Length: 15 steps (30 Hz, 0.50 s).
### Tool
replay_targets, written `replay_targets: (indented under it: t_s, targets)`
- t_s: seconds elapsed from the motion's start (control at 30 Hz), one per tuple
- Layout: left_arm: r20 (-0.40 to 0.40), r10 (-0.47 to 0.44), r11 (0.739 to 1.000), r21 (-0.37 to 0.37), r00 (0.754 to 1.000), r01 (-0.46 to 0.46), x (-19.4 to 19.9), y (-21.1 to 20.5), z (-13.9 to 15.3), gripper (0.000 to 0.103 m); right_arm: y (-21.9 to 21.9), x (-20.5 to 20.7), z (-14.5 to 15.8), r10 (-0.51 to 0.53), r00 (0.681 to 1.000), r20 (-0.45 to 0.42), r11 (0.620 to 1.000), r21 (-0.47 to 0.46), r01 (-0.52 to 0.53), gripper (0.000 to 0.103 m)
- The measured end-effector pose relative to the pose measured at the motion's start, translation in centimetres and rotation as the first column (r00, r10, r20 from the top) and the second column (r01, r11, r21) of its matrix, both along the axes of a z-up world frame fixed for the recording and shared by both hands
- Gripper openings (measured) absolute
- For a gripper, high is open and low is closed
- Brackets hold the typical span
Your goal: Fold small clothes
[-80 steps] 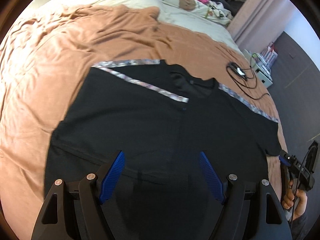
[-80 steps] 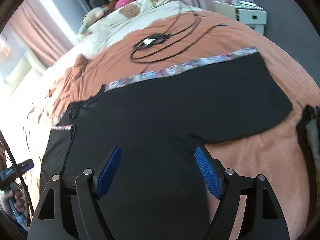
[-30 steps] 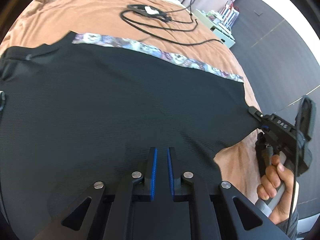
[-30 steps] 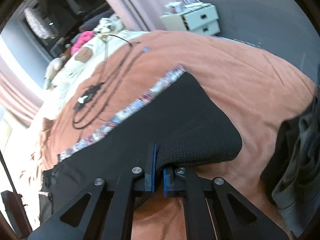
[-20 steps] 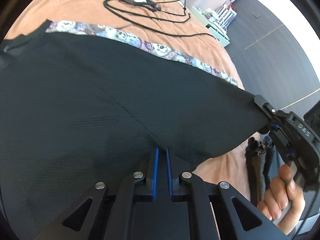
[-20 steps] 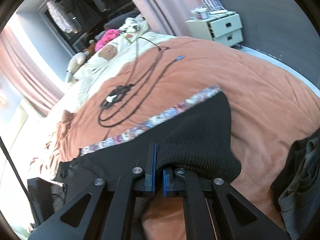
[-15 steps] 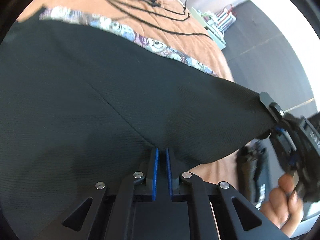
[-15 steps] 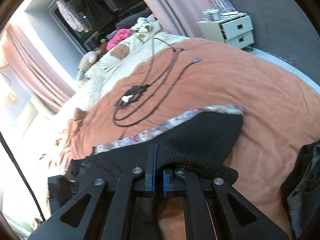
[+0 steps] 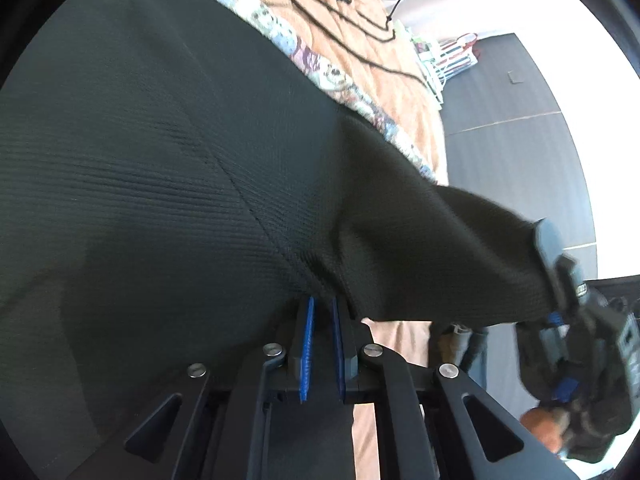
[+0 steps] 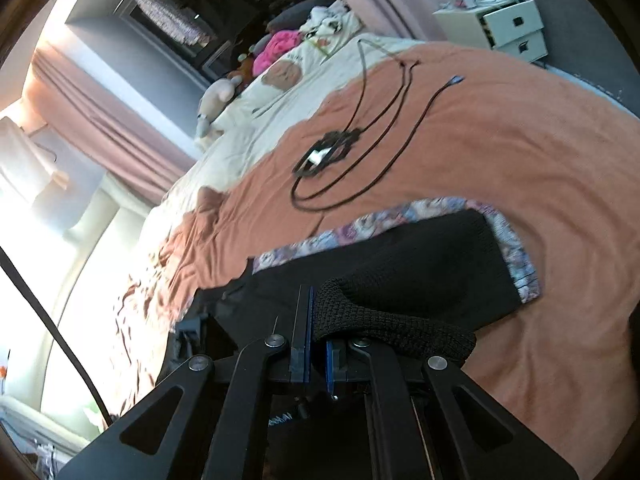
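A black knit T-shirt (image 9: 168, 168) with a patterned shoulder band (image 9: 304, 52) lies on an orange bedspread (image 10: 480, 128). My left gripper (image 9: 322, 304) is shut on the shirt's cloth near the armpit. Off to the right in the left wrist view, my right gripper (image 9: 556, 276) holds the sleeve's end, lifted off the bed. In the right wrist view the right gripper (image 10: 318, 316) is shut on the sleeve hem (image 10: 384, 324), which bunches over its right finger. The sleeve (image 10: 420, 264) folds inward and shows the patterned band (image 10: 516, 256) at its edge.
A coiled black cable (image 10: 332, 152) lies on the bedspread beyond the shirt. Soft toys and pillows (image 10: 276, 68) sit at the head of the bed. A white drawer unit (image 10: 496, 24) stands beside the bed. Dark clothing (image 9: 460, 344) lies at the bed's near edge.
Both grippers went from open over the flat shirt to shut on it. The right gripper has lifted the sleeve and carried it inward; the left view has tilted and rolled closer to the cloth.
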<state>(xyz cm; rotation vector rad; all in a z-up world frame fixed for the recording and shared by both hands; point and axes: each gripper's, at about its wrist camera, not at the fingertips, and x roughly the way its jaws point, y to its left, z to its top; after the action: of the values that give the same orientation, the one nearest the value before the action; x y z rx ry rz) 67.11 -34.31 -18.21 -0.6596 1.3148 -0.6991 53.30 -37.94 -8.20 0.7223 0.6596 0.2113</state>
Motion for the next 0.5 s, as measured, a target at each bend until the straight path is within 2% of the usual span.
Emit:
replay_targets:
  t_s: [0.23, 0.5]
  targets:
    - [0.033, 0.079, 0.992, 0.096, 0.996, -0.082, -0.4, 5.5, 1.5, 0.008, 1.0, 0.5, -0.7, 0.061, 0.998, -0.033, 0.998, 0.011, -0.061, 0.002]
    - [0.062, 0.140, 0.980, 0.137, 0.988, -0.147, -1.5, 11.1, 2.9, 0.008, 2.6, 1.4, -1.4, 0.135, 0.987, -0.091, 0.991, 0.004, -0.135, 0.002]
